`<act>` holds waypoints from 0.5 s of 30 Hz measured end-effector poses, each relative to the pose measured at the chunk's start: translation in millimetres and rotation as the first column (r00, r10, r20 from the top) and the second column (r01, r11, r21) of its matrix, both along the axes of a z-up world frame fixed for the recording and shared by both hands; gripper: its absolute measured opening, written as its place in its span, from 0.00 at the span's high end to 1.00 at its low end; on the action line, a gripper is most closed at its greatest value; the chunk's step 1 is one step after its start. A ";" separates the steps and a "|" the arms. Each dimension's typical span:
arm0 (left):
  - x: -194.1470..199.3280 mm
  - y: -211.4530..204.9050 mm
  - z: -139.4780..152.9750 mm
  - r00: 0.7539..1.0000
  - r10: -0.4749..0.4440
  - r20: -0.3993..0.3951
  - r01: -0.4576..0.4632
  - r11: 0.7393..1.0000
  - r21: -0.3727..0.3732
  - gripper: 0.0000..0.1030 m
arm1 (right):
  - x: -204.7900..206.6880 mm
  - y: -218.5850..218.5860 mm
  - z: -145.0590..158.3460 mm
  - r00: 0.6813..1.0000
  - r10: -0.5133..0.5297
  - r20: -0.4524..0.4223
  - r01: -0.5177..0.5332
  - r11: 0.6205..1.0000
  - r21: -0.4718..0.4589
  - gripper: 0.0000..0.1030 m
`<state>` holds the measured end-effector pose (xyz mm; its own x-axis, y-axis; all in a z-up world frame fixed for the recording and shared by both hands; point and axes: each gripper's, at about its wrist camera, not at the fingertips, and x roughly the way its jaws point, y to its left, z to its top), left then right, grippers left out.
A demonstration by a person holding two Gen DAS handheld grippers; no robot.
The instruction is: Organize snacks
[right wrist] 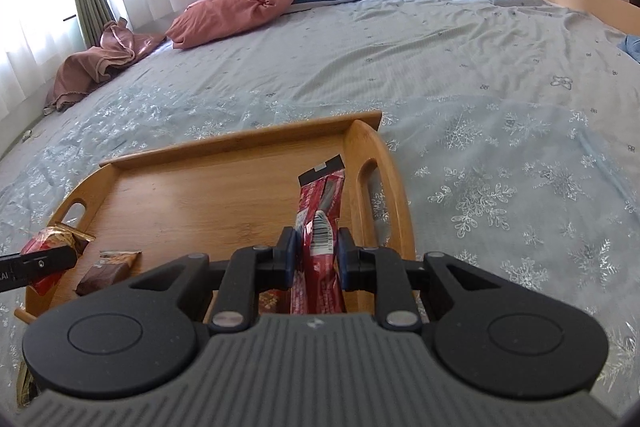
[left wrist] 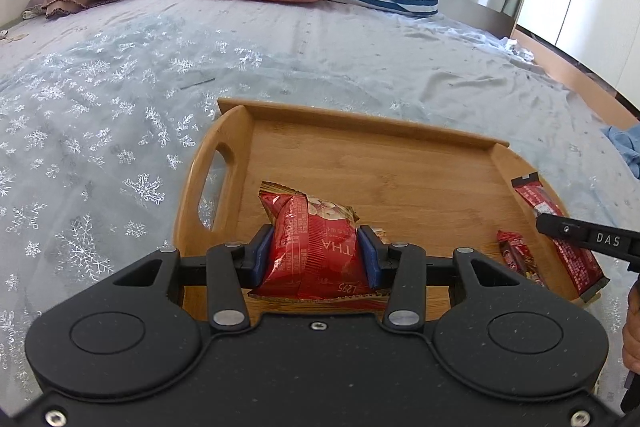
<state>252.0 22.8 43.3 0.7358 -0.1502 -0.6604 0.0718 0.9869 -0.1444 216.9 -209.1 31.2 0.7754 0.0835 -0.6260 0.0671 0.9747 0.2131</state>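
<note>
Over the wooden tray (left wrist: 400,163) on the bed (left wrist: 120,107): left tongs (left wrist: 316,255) clenched on a red snack bag (left wrist: 316,239), right tongs (right wrist: 316,255) clenched on a long red snack bar (right wrist: 320,211).

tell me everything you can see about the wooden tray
The tray looks like bamboo: light brown, rectangular, with a low raised rim and rounded ends, each with a cut-out handle slot. It lies flat on the bed. Most of its floor is bare; a small brown snack lies at its near edge. Above it the left gripper holds a red bag and the right gripper a long red packet.
</note>
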 end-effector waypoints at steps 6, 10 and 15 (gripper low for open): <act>4.1 1.8 -5.3 1.000 0.017 -0.003 -0.017 1.000 0.009 0.59 | 6.0 0.3 -5.4 1.000 0.002 -0.008 -0.002 1.000 -0.006 0.77; 5.1 2.6 -8.0 1.000 0.018 -0.006 -0.018 1.000 0.008 0.59 | 8.6 1.8 -7.8 1.000 0.001 -0.010 -0.002 1.000 -0.011 0.77; 6.0 1.2 -11.4 1.000 0.012 -0.011 -0.012 1.000 0.012 0.59 | 12.1 4.3 -12.1 1.000 0.008 -0.019 -0.008 1.000 -0.009 0.77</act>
<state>258.0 24.0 31.8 0.7299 -0.1337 -0.6703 0.0584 0.9893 -0.1338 229.0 -204.9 19.2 0.7626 0.0833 -0.6415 0.0637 0.9772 0.2025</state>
